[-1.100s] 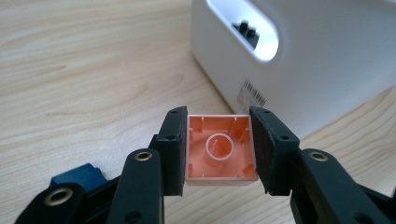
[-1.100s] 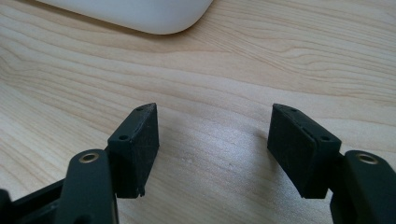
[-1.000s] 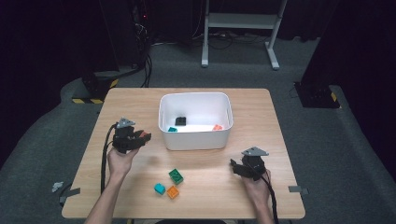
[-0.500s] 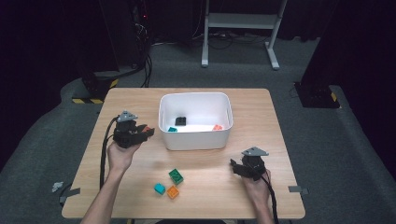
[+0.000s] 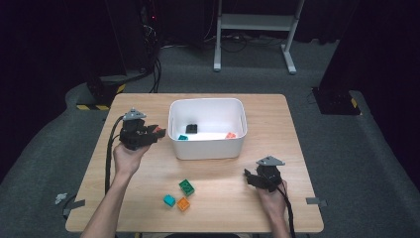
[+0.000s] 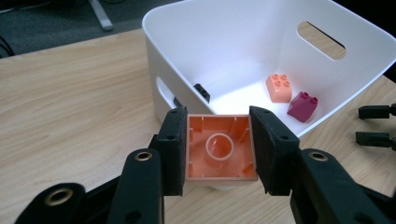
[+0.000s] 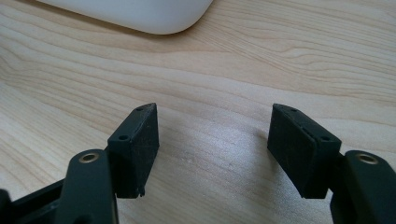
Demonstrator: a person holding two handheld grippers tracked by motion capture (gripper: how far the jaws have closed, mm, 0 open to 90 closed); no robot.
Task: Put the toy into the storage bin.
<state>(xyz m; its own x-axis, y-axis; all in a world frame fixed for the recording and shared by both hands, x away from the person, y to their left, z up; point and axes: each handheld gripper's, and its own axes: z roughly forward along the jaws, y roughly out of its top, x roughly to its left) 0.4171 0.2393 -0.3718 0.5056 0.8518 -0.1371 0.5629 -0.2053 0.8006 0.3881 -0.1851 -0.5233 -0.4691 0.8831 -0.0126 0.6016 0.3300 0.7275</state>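
My left gripper is raised just left of the white bin, shut on a salmon-orange brick whose hollow underside faces its camera. Both pads press the brick's sides in the left gripper view. Inside the bin lie a peach brick, a magenta brick and a black piece; the high view also shows a teal piece there. My right gripper rests low at the table's front right, open, with bare wood between its jaws.
Three loose bricks lie on the wooden table in front of the bin: green, teal and orange. Cables trail from both grippers toward the near edge. A white corner of the bin lies ahead of the right gripper.
My left gripper has risen with the salmon-orange brick and drawn closer to the bin's left wall. The right gripper has stayed put.
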